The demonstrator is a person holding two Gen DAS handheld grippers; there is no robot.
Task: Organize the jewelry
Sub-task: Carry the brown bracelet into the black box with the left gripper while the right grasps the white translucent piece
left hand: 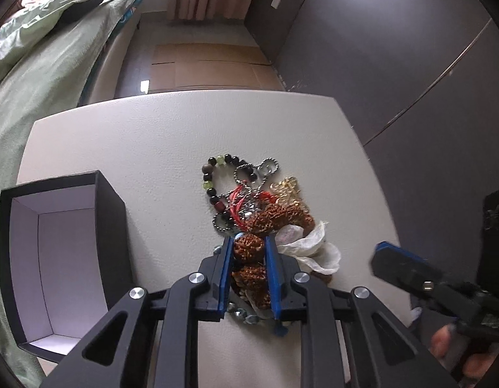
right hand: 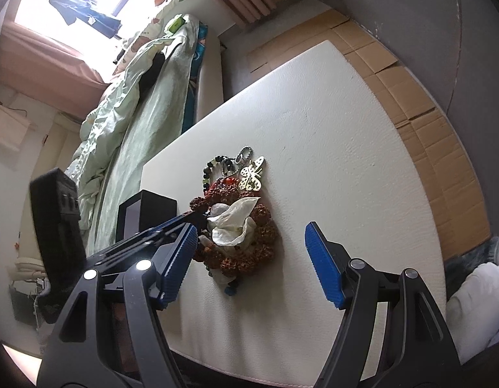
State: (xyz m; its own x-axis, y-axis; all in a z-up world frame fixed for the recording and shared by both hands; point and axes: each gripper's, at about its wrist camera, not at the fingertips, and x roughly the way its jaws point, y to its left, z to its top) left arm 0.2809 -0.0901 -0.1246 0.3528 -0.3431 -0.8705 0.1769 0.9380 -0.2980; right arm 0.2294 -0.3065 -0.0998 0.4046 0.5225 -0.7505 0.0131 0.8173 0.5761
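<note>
Left tongs (left hand: 249, 252) clamp one knobbly seed of the brown bead strand (right hand: 249, 252); right tongs (right hand: 251, 262) gape empty. Strand judged limp, tangle-prone; grip beads, not cord.

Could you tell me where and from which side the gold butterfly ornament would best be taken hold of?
Probably at the free wing edge of the gold butterfly ornament, approached from the bare table on its far right side. It lies flat; its near side overlaps the jewelry pile, so tongs coming from there would likely snag beads or chain.
</note>
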